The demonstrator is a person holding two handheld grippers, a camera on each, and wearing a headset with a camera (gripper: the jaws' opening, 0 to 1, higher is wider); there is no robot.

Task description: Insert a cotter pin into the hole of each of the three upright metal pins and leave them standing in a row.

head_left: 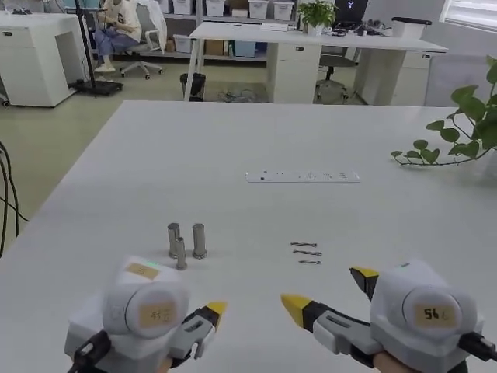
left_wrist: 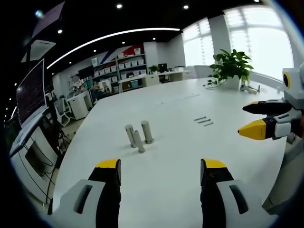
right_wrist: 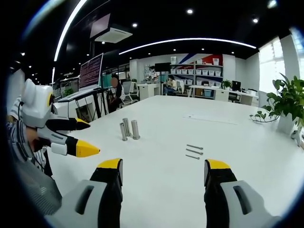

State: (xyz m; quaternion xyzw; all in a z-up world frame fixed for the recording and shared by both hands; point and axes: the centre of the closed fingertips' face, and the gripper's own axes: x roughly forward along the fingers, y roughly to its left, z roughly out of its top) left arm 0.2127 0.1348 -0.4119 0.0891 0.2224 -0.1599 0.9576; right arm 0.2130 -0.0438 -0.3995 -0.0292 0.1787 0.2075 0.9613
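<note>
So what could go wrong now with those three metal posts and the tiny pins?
Two things, probably. The three upright metal pins stand bunched close together, so the left claw, open wide, might bump one over while reaching for another. The three cotter pins are thin and lie flat on the smooth white table, so the right claw, also open, may slide them away instead of picking one up.
</note>
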